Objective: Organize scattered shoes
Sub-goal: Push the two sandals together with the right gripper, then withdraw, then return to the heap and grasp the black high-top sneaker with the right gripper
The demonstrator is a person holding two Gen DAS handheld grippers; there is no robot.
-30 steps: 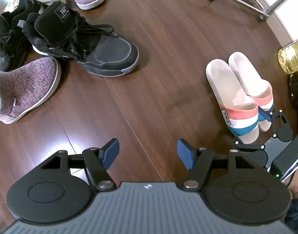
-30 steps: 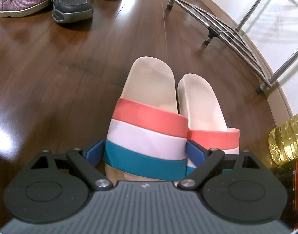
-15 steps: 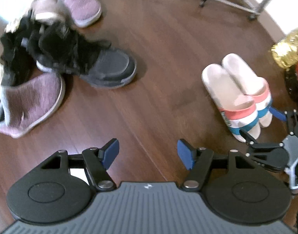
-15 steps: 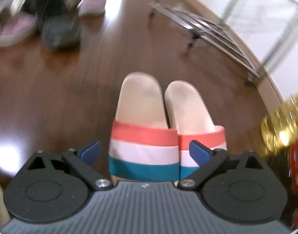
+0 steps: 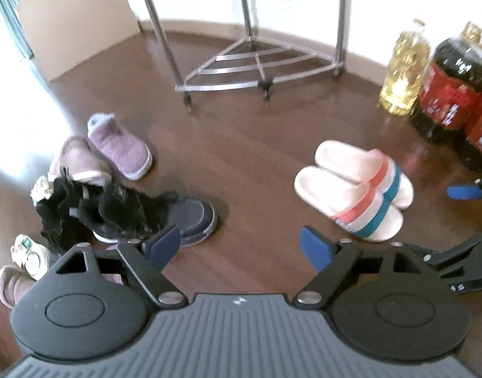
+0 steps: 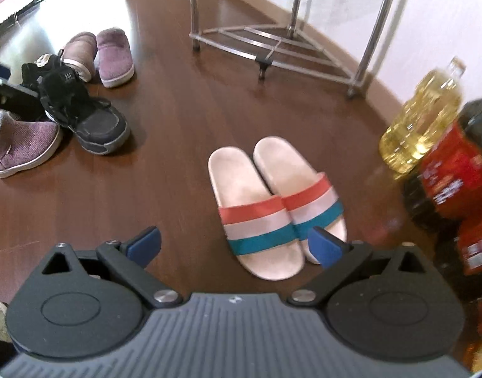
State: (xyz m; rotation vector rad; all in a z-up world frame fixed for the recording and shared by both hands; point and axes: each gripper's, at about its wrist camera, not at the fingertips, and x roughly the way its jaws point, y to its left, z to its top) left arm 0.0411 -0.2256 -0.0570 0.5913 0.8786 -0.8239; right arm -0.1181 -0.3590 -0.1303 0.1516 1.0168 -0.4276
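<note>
On the brown wood floor, a jumble of black sneakers and purple slippers lies left. The striped slides sit paired, side by side, near the bottles. The left gripper has just widened, empty; the right gripper gapes wide, empty.

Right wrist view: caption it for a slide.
Open tongs above paired white slides with coral-white-teal straps on dark wood floor.

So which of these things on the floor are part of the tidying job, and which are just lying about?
Job: striped slides, black sneakers, purple slippers.
Lying about: oil bottle, dark bottles, metal rack, cardboard box.
</note>
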